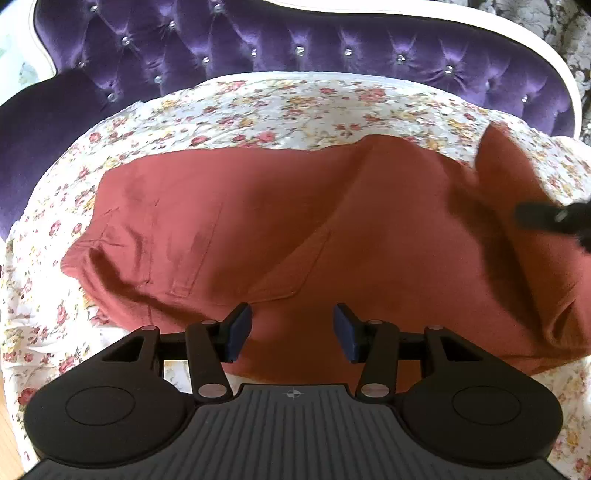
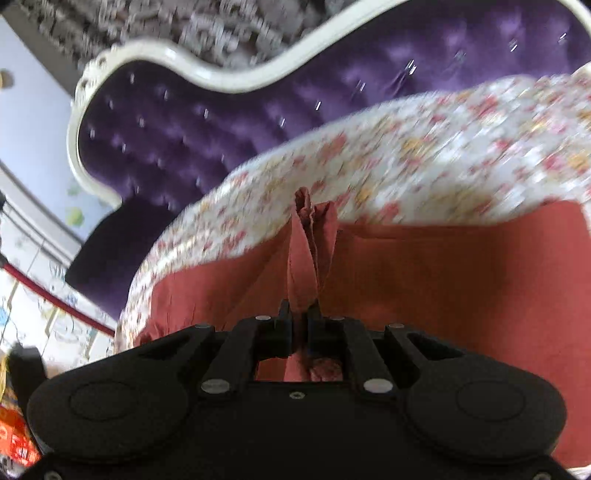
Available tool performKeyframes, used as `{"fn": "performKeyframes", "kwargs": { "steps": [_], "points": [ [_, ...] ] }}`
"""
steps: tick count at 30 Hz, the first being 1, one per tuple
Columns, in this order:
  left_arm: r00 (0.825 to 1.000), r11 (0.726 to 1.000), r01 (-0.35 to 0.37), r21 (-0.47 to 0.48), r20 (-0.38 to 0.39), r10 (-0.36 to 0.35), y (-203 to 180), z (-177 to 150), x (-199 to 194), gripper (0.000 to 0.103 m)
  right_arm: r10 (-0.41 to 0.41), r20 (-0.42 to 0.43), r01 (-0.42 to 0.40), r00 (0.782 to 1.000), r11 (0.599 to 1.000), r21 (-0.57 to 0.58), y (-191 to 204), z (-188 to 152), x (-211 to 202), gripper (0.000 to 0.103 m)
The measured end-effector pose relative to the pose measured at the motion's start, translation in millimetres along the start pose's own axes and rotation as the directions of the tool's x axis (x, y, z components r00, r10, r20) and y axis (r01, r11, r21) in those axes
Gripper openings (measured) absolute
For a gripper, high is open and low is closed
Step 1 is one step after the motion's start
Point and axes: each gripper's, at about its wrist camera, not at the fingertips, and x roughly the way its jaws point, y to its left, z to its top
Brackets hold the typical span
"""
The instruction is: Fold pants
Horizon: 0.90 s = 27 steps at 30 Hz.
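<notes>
Rust-red pants (image 1: 280, 221) lie spread across a floral bedsheet (image 1: 236, 107), waist and back pockets toward the left. My left gripper (image 1: 293, 334) hovers over the near edge of the pants, its blue pads (image 1: 239, 332) apart with nothing pinched between them. In the right wrist view, my right gripper (image 2: 301, 314) is shut on a bunched fold of the pants (image 2: 461, 288), which stands up from the jaws as a narrow ridge. The same gripper (image 1: 546, 218) shows as a dark blur at the right edge of the left wrist view, where a flap of pants fabric is lifted.
A purple tufted headboard (image 1: 295, 48) with a white frame (image 2: 207, 74) borders the far side of the bed. Patterned wallpaper (image 2: 207, 22) lies behind it. To the left in the right wrist view are white furniture (image 2: 40, 295) and a red rail.
</notes>
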Motion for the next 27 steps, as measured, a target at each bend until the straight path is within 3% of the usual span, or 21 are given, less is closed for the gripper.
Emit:
{"fn": "performKeyframes", "kwargs": {
  "steps": [3,6,8,10,12,15,18,23,25,27],
  "points": [
    [1.000,1.000,0.003,-0.014,-0.002,-0.003,6.5,-1.1,1.4,0.047,-0.041,-0.009,0.040,0.999,0.996,-0.076,14.5,-15.0,15.7,0.017],
    [1.000,0.999,0.015,-0.028,-0.005,-0.015,9.6,0.0,1.2,0.047,-0.039,-0.002,0.039,0.999,0.987,-0.154,23.5,-24.7,26.6,0.032],
    [1.000,0.999,0.019,-0.034,0.001,-0.019,10.7,1.5,-1.5,0.047,-0.004,-0.022,0.000,1.000,0.985,-0.175,26.1,-28.1,25.1,0.058],
    [1.000,0.999,0.022,-0.034,0.018,-0.021,10.6,5.3,-5.4,0.048,0.041,0.012,-0.038,0.999,0.980,-0.198,27.4,-29.0,10.6,0.058],
    [0.999,0.999,0.033,-0.033,0.040,-0.031,8.0,11.6,-11.3,0.048,0.040,0.068,-0.024,0.997,0.975,-0.221,26.8,-28.0,-7.7,0.058],
    [0.995,0.998,0.068,-0.020,0.068,-0.066,-3.0,20.3,-16.0,0.048,-0.021,0.158,0.049,0.987,0.983,-0.176,3.3,-22.4,-42.3,0.059],
    [0.992,0.994,0.106,0.017,0.072,-0.107,-24.7,27.6,-12.9,0.048,-0.138,0.205,0.155,0.969,0.985,-0.071,-39.7,-15.6,-68.5,0.059],
    [0.984,0.982,0.171,0.080,0.045,-0.175,-64.0,27.6,8.0,0.048,-0.320,0.191,0.315,0.928,0.947,0.059,-107.2,-13.9,-91.7,0.060],
    [0.987,0.983,0.156,0.096,0.020,-0.158,-74.5,24.5,21.0,0.048,-0.328,0.162,0.319,0.931,0.944,0.079,-126.2,-15.5,-90.4,0.060],
    [0.991,0.986,0.132,0.099,-0.010,-0.131,-78.7,19.9,36.6,0.048,-0.277,0.146,0.264,0.950,0.959,0.106,-137.6,-17.2,-88.5,0.060]
  ]
}}
